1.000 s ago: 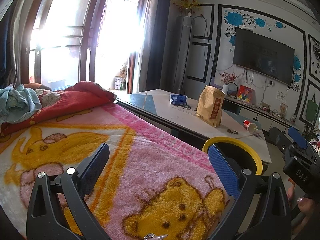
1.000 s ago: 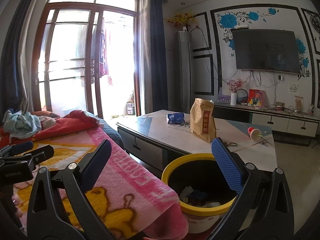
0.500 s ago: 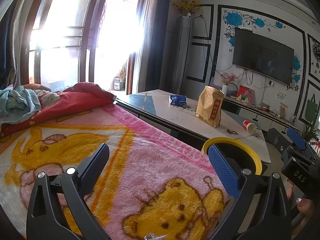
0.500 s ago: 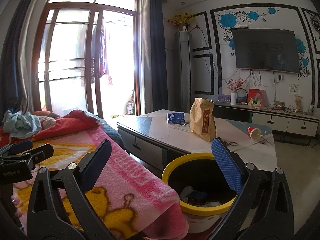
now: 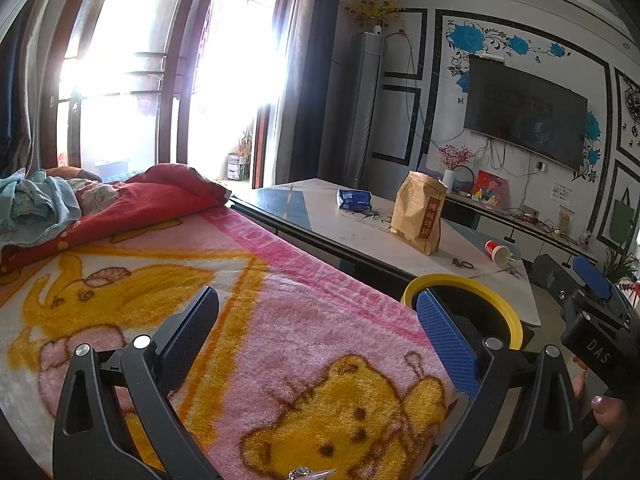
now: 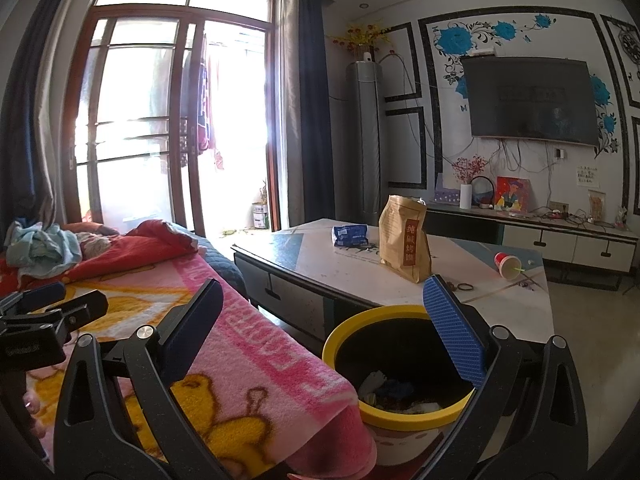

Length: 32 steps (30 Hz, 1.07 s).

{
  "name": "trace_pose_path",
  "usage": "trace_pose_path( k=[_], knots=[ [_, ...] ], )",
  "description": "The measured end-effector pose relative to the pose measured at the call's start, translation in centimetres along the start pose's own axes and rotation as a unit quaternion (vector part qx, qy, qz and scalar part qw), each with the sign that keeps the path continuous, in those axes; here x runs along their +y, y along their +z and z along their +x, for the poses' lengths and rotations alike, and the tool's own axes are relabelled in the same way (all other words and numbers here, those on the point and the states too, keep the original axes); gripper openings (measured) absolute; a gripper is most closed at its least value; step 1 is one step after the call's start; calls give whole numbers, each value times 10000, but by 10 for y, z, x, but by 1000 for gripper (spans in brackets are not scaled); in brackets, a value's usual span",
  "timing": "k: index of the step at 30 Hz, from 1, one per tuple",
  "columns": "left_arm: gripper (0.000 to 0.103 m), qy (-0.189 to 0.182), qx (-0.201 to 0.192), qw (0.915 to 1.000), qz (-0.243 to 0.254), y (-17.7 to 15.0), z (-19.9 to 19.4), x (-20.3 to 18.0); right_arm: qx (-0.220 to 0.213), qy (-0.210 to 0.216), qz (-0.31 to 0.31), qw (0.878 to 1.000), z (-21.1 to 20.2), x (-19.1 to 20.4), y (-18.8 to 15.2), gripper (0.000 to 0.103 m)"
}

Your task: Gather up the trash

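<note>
Tabletop point(image 6: 320, 256) is carrying a brown bag point(image 6: 404, 248), blue packet point(image 6: 350, 235) and red cup point(image 6: 507, 265), all beyond the yellow-rimmed bin point(image 6: 400, 364). Nothing has shifted over the last second; collection is not progressing. Left hand-held gripper point(image 5: 318, 344) and right hand-held gripper point(image 6: 324, 332) are both hanging wide apart, holding nothing.

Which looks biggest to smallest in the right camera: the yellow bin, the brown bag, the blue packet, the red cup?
1. yellow bin, though it is nearest the camera, which inflates it
2. brown bag
3. blue packet
4. red cup

The packet and cup look close in size, so their order is unsure.
</note>
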<state>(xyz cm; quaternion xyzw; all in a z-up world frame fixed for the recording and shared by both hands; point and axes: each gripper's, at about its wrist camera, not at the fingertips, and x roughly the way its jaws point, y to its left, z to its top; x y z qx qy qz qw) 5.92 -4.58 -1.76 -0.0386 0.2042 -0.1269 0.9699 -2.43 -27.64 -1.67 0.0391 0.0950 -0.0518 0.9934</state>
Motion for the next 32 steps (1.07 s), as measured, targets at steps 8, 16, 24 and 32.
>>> trace_pose_path(
  k=[8,16,24,32],
  knots=[
    [97,-14,2,10000,-6,0,1,0,-11,-10,6,10000,0,-1,0,92],
    [97,91,3,10000,8,-2,-1,-3,67,80,21,9999,1,-2,-1,92],
    [97,766,282,9920,-964,-9,-23,78,459,1171,-30,9921,20,54,13,92],
    [97,3945,922,8877,-2189,-46,-115,313,2124,4226,-1423,8695,33,312,-8,92]
  ],
)
